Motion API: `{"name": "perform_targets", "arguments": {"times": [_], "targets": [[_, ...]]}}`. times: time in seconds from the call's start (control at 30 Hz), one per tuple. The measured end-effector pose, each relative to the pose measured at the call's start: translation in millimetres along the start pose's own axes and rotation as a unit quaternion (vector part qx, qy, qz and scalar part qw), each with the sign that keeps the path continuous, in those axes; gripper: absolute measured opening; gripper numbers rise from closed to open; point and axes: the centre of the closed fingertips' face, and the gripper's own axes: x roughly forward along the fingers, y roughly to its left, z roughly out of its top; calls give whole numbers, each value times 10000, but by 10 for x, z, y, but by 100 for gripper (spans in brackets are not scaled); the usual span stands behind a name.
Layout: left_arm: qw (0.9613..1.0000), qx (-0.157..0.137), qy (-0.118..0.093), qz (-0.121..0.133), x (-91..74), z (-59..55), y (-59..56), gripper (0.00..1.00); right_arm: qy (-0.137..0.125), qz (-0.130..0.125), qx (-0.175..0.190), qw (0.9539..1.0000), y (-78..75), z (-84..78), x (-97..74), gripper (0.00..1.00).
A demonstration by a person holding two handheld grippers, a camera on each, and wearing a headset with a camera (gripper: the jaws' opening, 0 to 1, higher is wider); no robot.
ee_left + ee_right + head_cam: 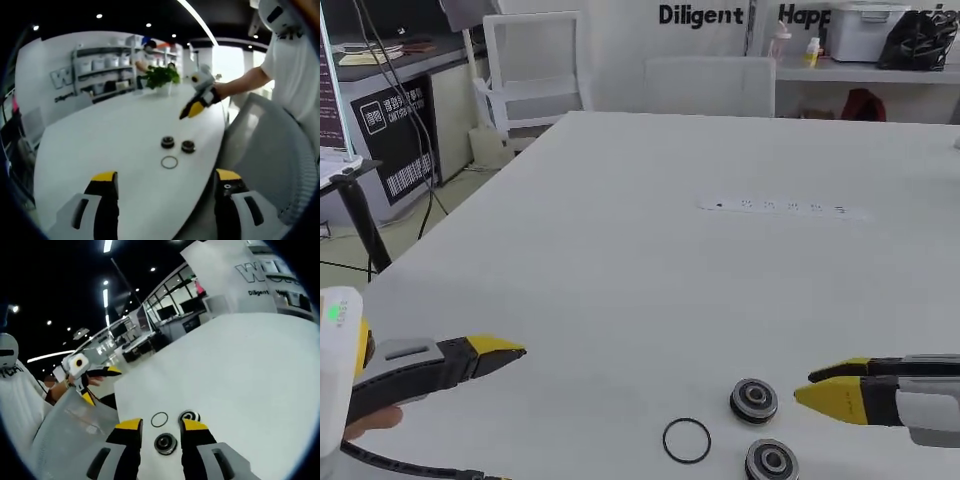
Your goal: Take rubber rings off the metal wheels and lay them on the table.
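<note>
Two small metal wheels with dark rims [754, 400] [772, 461] stand close together near the front of the white table [650, 260]. A loose black rubber ring [687, 440] lies flat just left of them. My right gripper [825, 385] hovers to the right of the wheels, open, with nothing between its jaws. In the right gripper view, one wheel [165, 443] shows through the gap of that gripper [162, 426], with the other wheel [189, 416] and the ring [159, 419] beyond. My left gripper [498, 410] hangs far left of the ring, wide open and empty [167, 182].
A white power strip [780, 207] lies across the middle of the table. A chair [710, 85] stands at the far edge and shelves behind it. A potted plant [161, 77] sits at one end of the table. The person's body is close to the table's near edge.
</note>
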Motion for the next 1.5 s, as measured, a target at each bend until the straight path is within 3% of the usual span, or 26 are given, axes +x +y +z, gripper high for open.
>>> {"name": "perform_targets", "arguments": {"times": [0.2,0.33,0.5,0.67,0.83,0.97,1.23,1.33,1.5], "targets": [[9997,-19,-177,-154,35,146,-61,81,-58,-16,-155,9999,-10,-71,-84,42],[9992,-42,-302,-248,60,260,-89,82,11,-38,-252,9997,-13,-130,-100,44],[9983,43,-467,-352,77,480,-121,83,81,-65,-555,9984,8,-176,-87,48],[9973,169,-578,-420,123,657,-128,86,331,-39,-724,9968,20,-298,-46,48],[9966,414,-543,-455,187,795,-139,87,597,-36,-940,9938,23,-422,-11,49],[9947,598,-608,-568,278,924,-161,88,962,-154,-1345,9861,-36,-567,6,49],[9885,1002,-660,-920,565,1131,-310,87,1157,-168,-1634,9796,-68,-664,46,47],[9852,1087,-786,-1068,669,1195,-378,85,1188,-148,-1650,9790,-64,-673,56,47],[9824,1174,-754,-1239,841,1199,-448,84,1218,-138,-1714,9775,-70,-692,79,46]]}}
